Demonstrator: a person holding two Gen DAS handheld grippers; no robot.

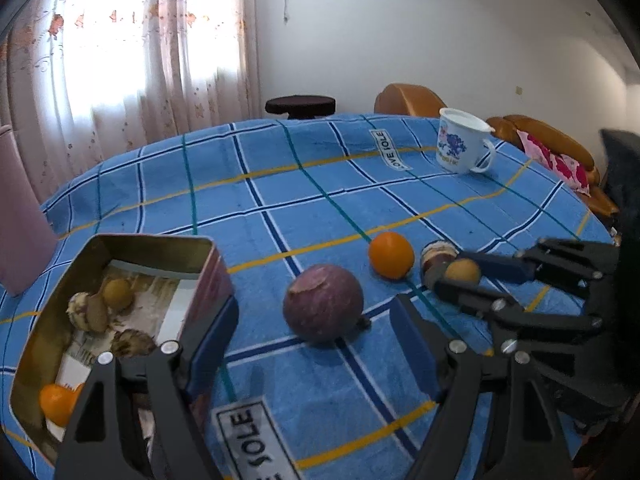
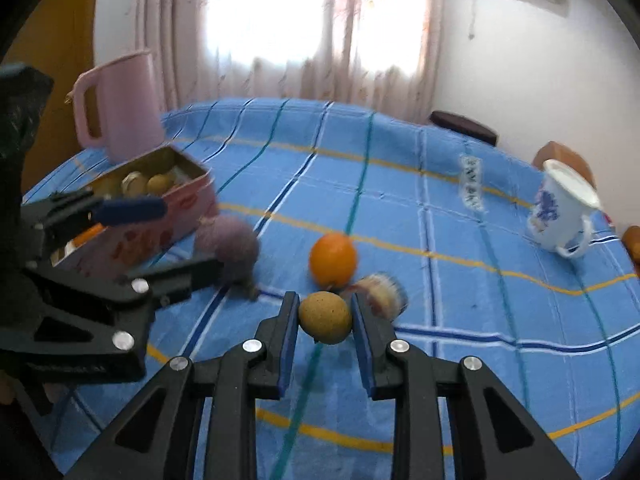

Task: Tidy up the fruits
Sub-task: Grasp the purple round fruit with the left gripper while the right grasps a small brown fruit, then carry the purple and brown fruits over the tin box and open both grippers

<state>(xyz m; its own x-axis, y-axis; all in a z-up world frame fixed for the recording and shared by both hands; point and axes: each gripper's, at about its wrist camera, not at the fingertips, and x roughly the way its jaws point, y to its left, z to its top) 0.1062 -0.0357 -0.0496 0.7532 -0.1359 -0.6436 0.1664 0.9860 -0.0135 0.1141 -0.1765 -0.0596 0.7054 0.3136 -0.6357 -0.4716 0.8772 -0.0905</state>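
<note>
Right tool [image 2: 325, 320]: blue-padded jaws pinching a small round speckled tan fruit [image 2: 325, 317], matte skin, just above the checked blue cloth [image 2: 440, 320] on the bench. Landmark: the smooth orange [image 2: 333, 259]. The tan fruit sits just in front of it; a blurred brown-and-cream ridged fruit [image 2: 384, 290] lies beside it; a dull purple round fruit [image 1: 323, 302] lies between it and the rectangular metal tin [image 1: 208, 276], which holds similar fruits. Left tool [image 1: 316, 344]: jaws spread wide, empty, near the purple fruit.
</note>
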